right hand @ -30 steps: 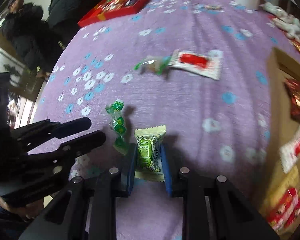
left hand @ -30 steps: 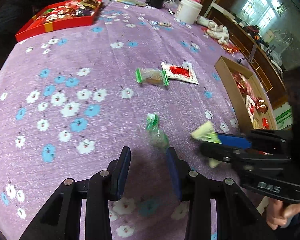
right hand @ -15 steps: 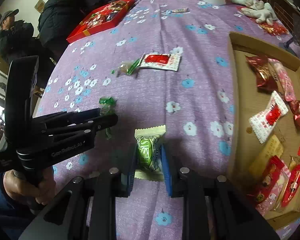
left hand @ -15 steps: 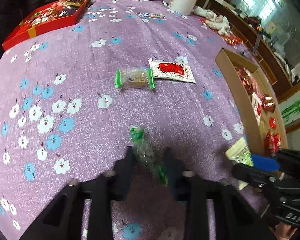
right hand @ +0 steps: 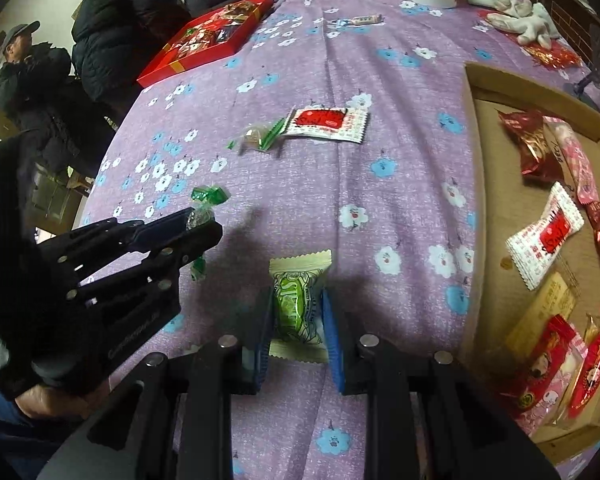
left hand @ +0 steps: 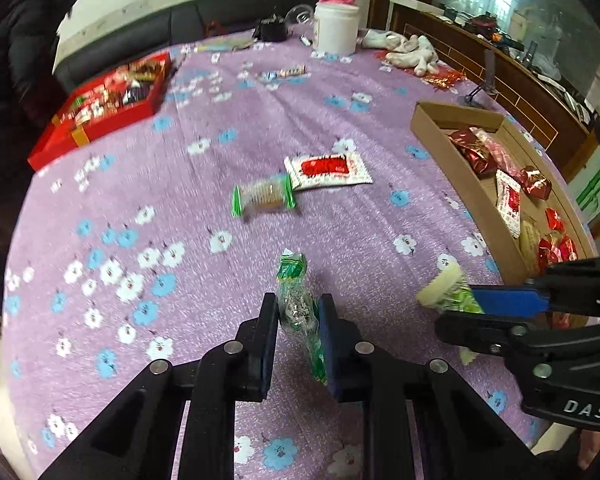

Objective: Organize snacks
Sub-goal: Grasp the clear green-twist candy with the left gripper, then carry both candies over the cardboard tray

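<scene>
Left gripper (left hand: 298, 314) pinches a twisted green candy (left hand: 296, 308) clear of the purple cloth (left hand: 220, 152); right gripper (right hand: 296, 312) clamps a green packet (right hand: 298, 304) beside the cardboard tray (right hand: 470, 200). Slick wrappers may slip; the gripper fingers may collide.

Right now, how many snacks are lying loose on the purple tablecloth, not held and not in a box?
2: the clear green-ended snack mid-table and the red-and-white packet touching its right end. A small wrapped candy lies farther back, if counted.

Cardboard tray (left hand: 444, 148) right of two wrapped snacks (left hand: 328, 168) mid-table.
</scene>
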Available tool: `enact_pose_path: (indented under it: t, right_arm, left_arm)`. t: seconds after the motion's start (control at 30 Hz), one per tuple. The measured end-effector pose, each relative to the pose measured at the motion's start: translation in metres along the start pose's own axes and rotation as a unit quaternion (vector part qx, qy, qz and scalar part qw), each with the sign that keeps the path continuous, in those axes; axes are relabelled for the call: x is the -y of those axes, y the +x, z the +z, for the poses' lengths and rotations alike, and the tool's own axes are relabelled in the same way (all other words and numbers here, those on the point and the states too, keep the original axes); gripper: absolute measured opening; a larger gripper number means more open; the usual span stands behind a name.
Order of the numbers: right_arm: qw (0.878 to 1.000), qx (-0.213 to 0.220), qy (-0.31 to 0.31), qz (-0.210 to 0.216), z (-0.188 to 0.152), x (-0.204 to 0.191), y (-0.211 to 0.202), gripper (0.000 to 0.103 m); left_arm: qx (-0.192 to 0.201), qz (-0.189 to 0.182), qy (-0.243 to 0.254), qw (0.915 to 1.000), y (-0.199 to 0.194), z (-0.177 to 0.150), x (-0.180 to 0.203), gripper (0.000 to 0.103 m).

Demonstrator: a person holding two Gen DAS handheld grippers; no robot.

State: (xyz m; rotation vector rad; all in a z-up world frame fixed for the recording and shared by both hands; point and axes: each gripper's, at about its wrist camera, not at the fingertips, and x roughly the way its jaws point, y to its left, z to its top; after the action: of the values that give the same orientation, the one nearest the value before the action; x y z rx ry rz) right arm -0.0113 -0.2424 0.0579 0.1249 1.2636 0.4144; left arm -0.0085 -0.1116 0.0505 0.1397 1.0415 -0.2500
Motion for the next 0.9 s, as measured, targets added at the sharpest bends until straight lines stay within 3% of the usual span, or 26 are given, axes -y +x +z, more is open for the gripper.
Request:
enact_pose_path:
  t: [0.9]
  right_arm:
    - [0.999,0.039,0.023,0.02,-0.009,0.033,-0.032,0.023]
  left_arm:
    - [0.028,0.034,0.062,0.9971,-0.022,0.015,0.051,0.02]
